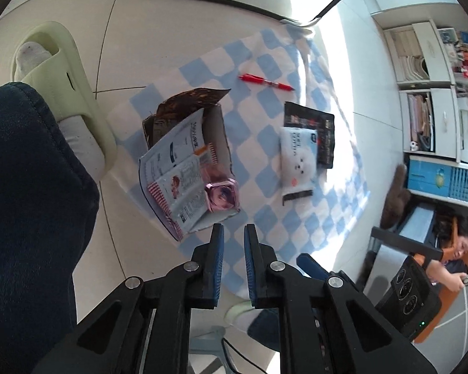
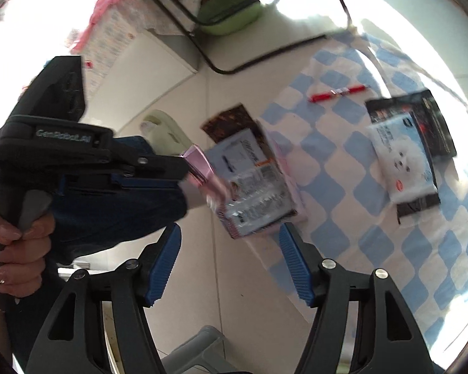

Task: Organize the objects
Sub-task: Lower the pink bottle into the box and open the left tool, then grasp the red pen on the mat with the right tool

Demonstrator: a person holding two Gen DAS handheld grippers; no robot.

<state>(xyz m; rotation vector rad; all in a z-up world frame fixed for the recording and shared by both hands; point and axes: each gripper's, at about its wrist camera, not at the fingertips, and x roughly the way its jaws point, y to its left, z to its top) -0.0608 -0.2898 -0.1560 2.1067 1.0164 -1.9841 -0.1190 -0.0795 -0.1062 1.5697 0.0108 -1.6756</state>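
A small cardboard box [image 1: 215,124] stands on a blue-and-white checked cloth [image 1: 265,131], stuffed with snack packets [image 1: 177,168] and a pink wrapped item [image 1: 221,194]. My left gripper [image 1: 234,233] hovers just in front of the box, jaws a narrow gap apart, nothing between them. In the right wrist view the left gripper [image 2: 184,171] sits beside the pink item [image 2: 199,165] at the box [image 2: 252,184]. My right gripper [image 2: 231,249] is wide open and empty, near the box. A white tissue pack [image 1: 298,159] on a black packet [image 1: 324,131] and a red pen [image 1: 265,82] lie on the cloth.
A slippered foot [image 1: 62,93] and dark trouser leg [image 1: 31,202] are left of the box. A black metal frame [image 1: 234,3] stands behind the cloth. Shelves [image 1: 427,93] and a person [image 1: 458,249] are at the right. A black heater [image 1: 408,293] stands nearby.
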